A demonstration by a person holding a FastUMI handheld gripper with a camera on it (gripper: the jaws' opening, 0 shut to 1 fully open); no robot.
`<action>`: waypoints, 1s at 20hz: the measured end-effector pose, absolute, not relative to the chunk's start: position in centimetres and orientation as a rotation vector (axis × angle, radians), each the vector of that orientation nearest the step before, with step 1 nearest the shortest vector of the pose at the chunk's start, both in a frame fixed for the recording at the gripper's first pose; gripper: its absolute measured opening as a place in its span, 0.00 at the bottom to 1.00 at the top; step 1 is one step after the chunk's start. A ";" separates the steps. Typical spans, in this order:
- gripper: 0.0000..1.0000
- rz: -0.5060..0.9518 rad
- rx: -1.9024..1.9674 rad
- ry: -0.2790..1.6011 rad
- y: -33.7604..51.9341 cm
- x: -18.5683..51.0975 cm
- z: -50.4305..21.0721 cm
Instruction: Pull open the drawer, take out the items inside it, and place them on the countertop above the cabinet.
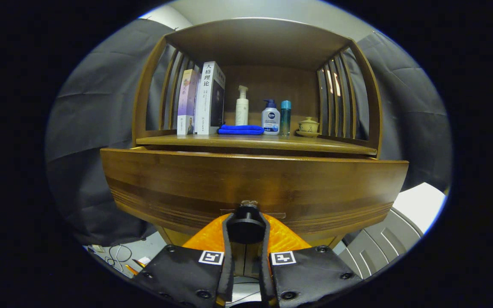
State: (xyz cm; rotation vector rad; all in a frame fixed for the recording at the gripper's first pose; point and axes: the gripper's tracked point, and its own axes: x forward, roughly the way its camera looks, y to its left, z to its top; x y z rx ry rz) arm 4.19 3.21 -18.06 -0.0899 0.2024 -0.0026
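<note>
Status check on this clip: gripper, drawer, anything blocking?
Gripper shut on drawer knob, both fingers pressing it. Drawer front pulled out ahead of the cabinet face; contents hidden. Countertop already holds books, bottles, blue cloth; front edge free.

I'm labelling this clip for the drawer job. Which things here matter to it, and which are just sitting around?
Part of the job:
- drawer, pulled partly out
- drawer knob, held between the closed jaws of the gripper
- countertop

Just lying about:
- two books
- blue cloth
- pump bottles
- teal bottle
- lidded cup
</note>
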 end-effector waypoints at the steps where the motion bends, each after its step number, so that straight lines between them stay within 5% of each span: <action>1: 0.26 0.001 -0.093 0.206 3.2 3.6 -18.1; 20: 0.26 0.067 -0.125 0.251 3.6 -4.2 -19.3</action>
